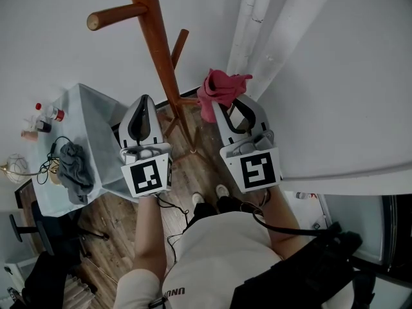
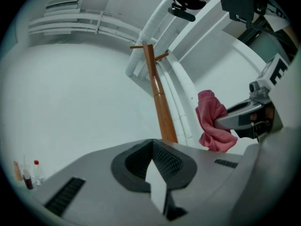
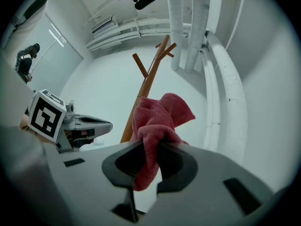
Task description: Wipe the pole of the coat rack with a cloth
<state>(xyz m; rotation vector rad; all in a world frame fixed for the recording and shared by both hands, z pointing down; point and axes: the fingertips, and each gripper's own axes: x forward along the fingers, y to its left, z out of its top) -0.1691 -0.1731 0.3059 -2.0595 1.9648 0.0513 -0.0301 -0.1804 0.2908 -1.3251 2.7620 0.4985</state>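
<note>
As the person is standing right at the foot of the coat rack, the head view is looking down on both tools held up side by side. The right tool [image 1: 223, 108] is clamping a pink cloth [image 1: 217, 90], bunched up over its tip. That cloth is hanging just beside the wooden pole [image 1: 164, 63], to its right, with a gap showing between them. The left tool [image 1: 144, 100] is pointing up on the pole's other side, close by but not touching. Off to the left, a pale bench [image 1: 90, 116] is carrying a grey rag [image 1: 73, 163] and some small bottles [image 1: 56, 114].

Over to the left gripper view: its jaws are sitting pressed together with nothing between them, and the pole [image 2: 159, 102] is rising straight ahead. The cloth [image 2: 211, 121] is dangling off to the right, clear of the wood.

Now the right gripper view: the jaws are biting down on the cloth's middle, with folds spilling above and below the pads. The pole [image 3: 146, 86] is leaning up behind the cloth, and this angle isn't telling whether fabric is brushing it.

So where is the job standing? By my reading, the cloth is in hand and lined up, but no stroke is underway, since the other two views are showing a gap. The whole length of the pole is waiting to be wiped.
</note>
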